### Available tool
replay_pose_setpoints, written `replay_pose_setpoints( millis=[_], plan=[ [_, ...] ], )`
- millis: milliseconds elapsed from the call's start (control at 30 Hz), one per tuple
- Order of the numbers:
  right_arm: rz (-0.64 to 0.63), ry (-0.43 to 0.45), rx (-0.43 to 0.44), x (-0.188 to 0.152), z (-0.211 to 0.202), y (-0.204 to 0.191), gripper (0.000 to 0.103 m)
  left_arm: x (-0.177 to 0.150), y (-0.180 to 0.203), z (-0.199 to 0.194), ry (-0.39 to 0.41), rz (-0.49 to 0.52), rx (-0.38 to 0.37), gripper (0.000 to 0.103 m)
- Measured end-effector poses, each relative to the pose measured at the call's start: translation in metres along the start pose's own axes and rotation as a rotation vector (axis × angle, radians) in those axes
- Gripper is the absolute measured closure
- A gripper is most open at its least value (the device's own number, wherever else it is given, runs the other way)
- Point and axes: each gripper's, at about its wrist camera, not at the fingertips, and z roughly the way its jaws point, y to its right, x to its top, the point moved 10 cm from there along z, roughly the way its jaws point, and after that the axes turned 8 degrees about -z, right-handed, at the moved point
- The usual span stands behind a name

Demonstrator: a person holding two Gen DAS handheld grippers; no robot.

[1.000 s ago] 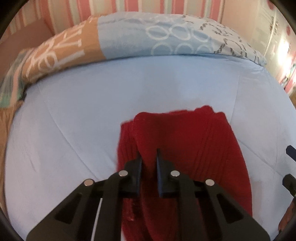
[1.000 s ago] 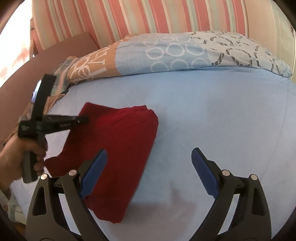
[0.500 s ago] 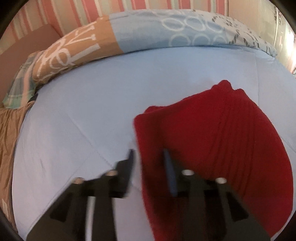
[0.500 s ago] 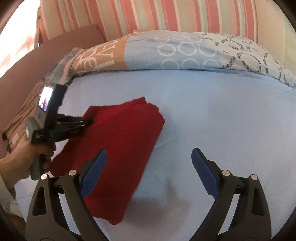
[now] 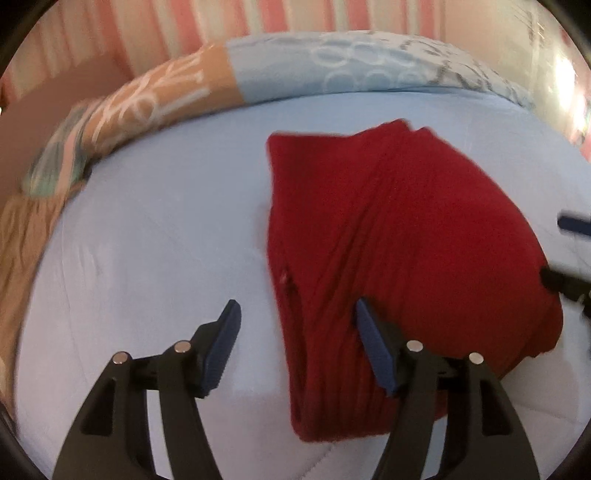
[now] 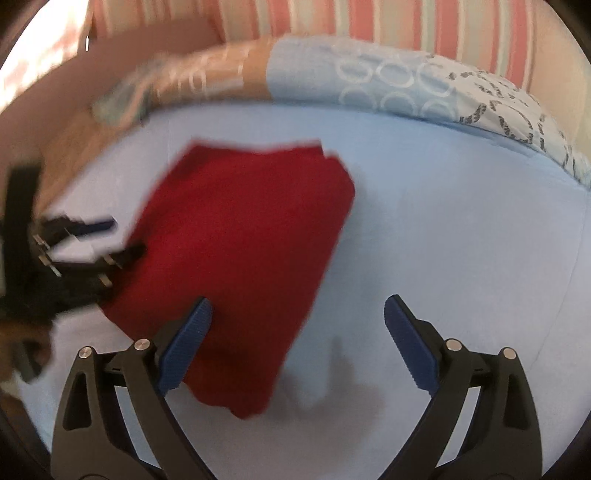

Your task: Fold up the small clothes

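A folded red knit garment (image 5: pixel 399 258) lies flat on the light blue bed sheet (image 5: pixel 155 236). My left gripper (image 5: pixel 297 343) is open and empty, held just above the garment's near left edge, with its right finger over the cloth. The garment also shows in the right wrist view (image 6: pixel 240 258). My right gripper (image 6: pixel 297 345) is open and empty above the garment's near right corner. The left gripper (image 6: pixel 110 240) appears in the right wrist view at the garment's left side, open.
A patterned pillow (image 5: pixel 295 74) in orange, blue and white lies along the far edge of the bed, in front of a striped wall (image 5: pixel 221 22). A brown cloth (image 5: pixel 18 240) sits at the bed's left side. The right gripper's fingers (image 5: pixel 572 225) show at the right edge.
My left gripper was shut on the garment's left fold; it has let go, opened and drawn back to the left. The garment now lies flat. The right gripper stayed open.
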Motion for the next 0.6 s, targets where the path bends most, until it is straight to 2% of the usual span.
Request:
replay_pose_setpoints(
  millis=[100,167,367,433,500,600],
  plan=[
    [-0.005,-0.062,-0.005,-0.024,0.017,-0.001,0.009,-0.013,-0.005,0.004,-0.007,-0.027,0.006,0.037],
    [-0.008,-0.063,-0.004,-0.035,0.025,-0.003,0.009,-0.024,-0.008,0.007,-0.008,-0.047,-0.002,0.036],
    [-0.022,-0.059,-0.005,-0.027,0.022,-0.002,0.005,-0.029,-0.011,-0.006,0.005,-0.069,-0.044,0.036],
    [-0.008,-0.019,0.021,-0.018,0.006,0.001,0.004,-0.023,-0.011,-0.022,0.035,-0.073,-0.068,0.037],
    [0.004,0.025,0.012,-0.008,-0.009,0.009,0.004,-0.006,-0.014,-0.043,0.091,-0.083,-0.087,0.037],
    [0.025,0.07,-0.02,0.014,-0.019,0.028,0.003,0.02,-0.015,-0.055,0.114,-0.087,-0.095,0.037]
  ],
)
